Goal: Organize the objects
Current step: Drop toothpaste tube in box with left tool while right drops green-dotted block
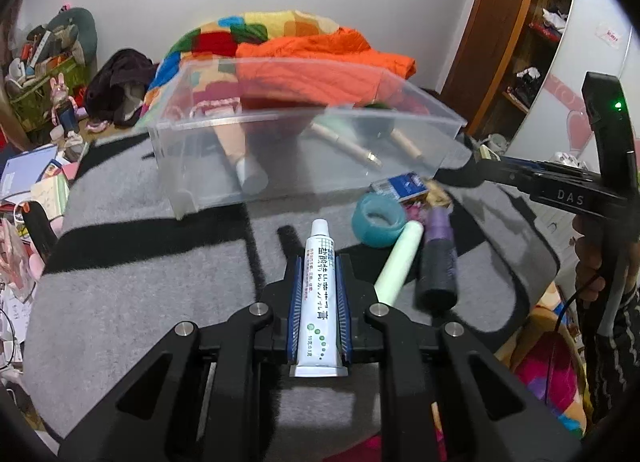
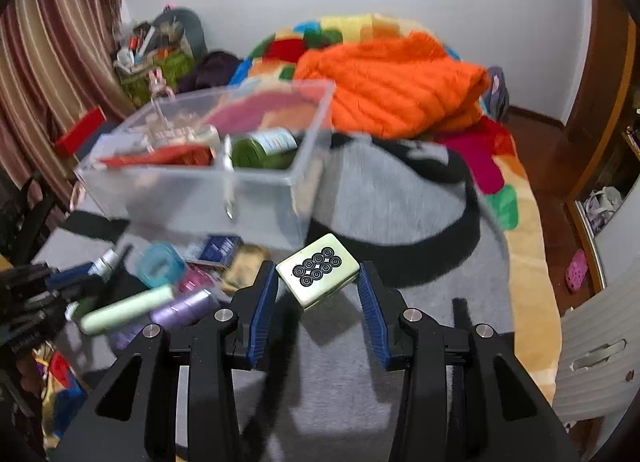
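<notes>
My left gripper (image 1: 319, 262) is shut on a white ointment tube (image 1: 319, 294), held over the grey mat. A clear plastic bin (image 1: 256, 166) stands ahead with pens and a tube inside. My right gripper (image 2: 318, 276) is shut on a pale green mahjong tile (image 2: 318, 270), held by its corners above the mat. The bin (image 2: 200, 198) is ahead on the left in the right wrist view. A pile lies beside it: a teal tape roll (image 1: 378, 220), a mint tube (image 1: 400, 262), a purple tube (image 1: 438, 258).
A grey and black mat (image 1: 140, 282) covers the bed. An orange blanket (image 2: 392, 98) and a colourful quilt lie behind the bin. Clutter is on the left side (image 1: 32, 182). A wardrobe and door stand at the right (image 1: 532, 42).
</notes>
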The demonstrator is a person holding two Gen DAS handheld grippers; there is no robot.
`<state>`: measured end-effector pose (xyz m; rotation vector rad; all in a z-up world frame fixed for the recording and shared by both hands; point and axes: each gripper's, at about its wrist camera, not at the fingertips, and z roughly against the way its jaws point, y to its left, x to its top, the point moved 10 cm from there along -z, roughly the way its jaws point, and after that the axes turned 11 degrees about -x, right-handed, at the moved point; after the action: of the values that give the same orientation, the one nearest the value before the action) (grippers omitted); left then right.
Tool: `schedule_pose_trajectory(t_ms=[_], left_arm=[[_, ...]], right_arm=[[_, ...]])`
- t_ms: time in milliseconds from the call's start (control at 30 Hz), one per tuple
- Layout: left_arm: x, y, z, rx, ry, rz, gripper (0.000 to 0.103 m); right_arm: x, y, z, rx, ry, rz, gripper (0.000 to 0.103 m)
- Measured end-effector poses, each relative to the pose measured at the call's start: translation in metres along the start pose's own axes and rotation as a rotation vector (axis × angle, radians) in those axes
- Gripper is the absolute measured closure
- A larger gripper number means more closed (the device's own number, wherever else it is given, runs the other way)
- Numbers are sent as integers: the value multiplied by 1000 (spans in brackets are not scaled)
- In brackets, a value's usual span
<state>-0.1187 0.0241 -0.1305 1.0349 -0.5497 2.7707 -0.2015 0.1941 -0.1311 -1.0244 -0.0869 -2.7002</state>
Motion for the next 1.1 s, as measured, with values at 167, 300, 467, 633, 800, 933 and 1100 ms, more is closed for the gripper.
schedule_pose_trajectory(t_ms=[167,300,467,633,800,933,1100], left_arm=[[22,-5,19,-4,-64,-18,87],[45,-4,31,3,-109,-37,87],[76,1,43,21,-165,-55,87],[97,16,41,18,-183,-23,87],[107,35,27,40,-165,3,87],[112,50,19,41,-155,23,87],[115,64,6,46,-130,47,87]], right_arm=[[24,8,22,3,-77,-17,65],[40,13,28,-5,-108,-29,65],[60,23,32,19,-130,-48,65],[80,43,31,60,-142,-59,65],[87,67,8,93,-100,-41,65],[86,81,-20,110,-31,-22,65],[84,92,-45,134,31,-23,65]])
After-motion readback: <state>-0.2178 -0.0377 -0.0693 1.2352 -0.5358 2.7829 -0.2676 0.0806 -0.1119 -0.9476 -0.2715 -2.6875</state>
